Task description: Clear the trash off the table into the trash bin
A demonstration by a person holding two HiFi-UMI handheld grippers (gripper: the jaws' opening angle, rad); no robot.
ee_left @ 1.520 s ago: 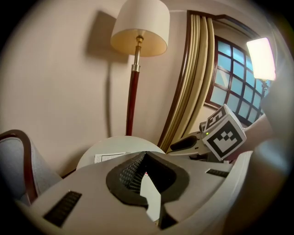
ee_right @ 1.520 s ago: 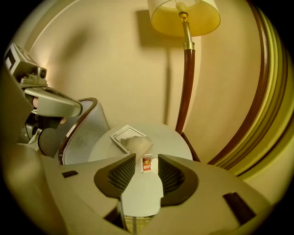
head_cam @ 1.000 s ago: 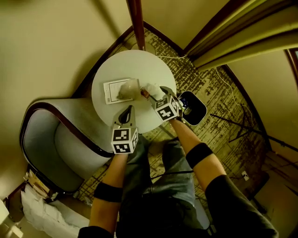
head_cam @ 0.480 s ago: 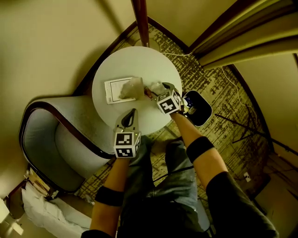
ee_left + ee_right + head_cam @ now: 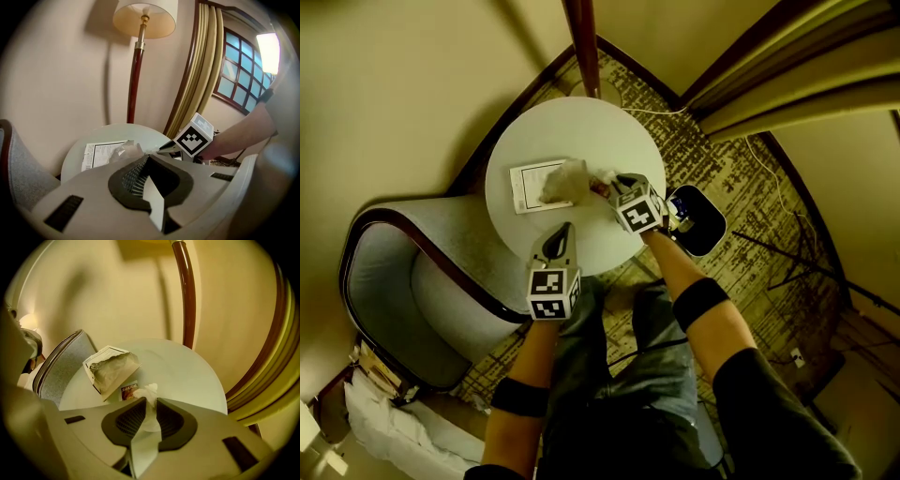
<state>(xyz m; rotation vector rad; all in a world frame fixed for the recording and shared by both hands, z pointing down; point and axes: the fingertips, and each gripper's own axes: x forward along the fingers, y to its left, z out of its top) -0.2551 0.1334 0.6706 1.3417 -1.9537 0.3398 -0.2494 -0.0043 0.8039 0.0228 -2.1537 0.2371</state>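
One tissue [image 5: 149, 391] sits pinched in the right tool [image 5: 151, 402], just closed; left tool [image 5: 146, 158] clenched.

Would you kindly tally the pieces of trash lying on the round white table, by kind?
Crumpled white tissue: 1
Small brown-labelled sauce sachet: 1
Torn-open white printed wrapper: 1
Total: 3
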